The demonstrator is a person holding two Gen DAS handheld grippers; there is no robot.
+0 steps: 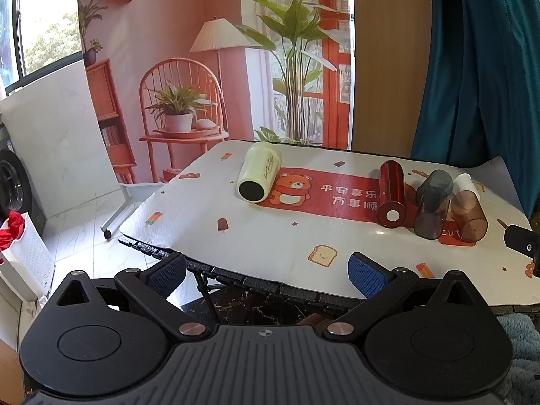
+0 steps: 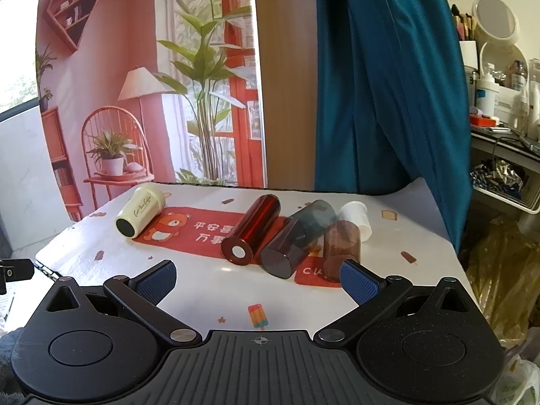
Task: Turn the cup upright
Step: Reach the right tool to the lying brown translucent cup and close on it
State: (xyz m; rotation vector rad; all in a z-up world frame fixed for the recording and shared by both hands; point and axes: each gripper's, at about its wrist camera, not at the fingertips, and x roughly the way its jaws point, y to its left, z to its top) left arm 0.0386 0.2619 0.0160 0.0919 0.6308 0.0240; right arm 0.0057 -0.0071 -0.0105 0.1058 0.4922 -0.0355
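Several cups lie on their sides on the table's patterned cloth [image 1: 270, 233]. A cream cup [image 1: 258, 177] lies at the far left, also in the right wrist view [image 2: 140, 214]. To its right lie a red cup [image 1: 391, 197] [image 2: 251, 233], a dark grey cup [image 1: 433, 202] [image 2: 297, 238], a brown cup [image 1: 469, 216] [image 2: 341, 248] and a white cup [image 1: 467, 182] [image 2: 356, 217], packed close together. My left gripper [image 1: 266, 275] is open and empty at the table's near edge. My right gripper [image 2: 258, 281] is open and empty, its right pad beside the brown cup.
A printed backdrop [image 1: 202, 67] of a pink room hangs behind the table, with a teal curtain [image 2: 388, 84] to its right. A white laundry basket [image 1: 23, 263] stands on the floor at the left. Cluttered shelves [image 2: 503, 108] stand at the right.
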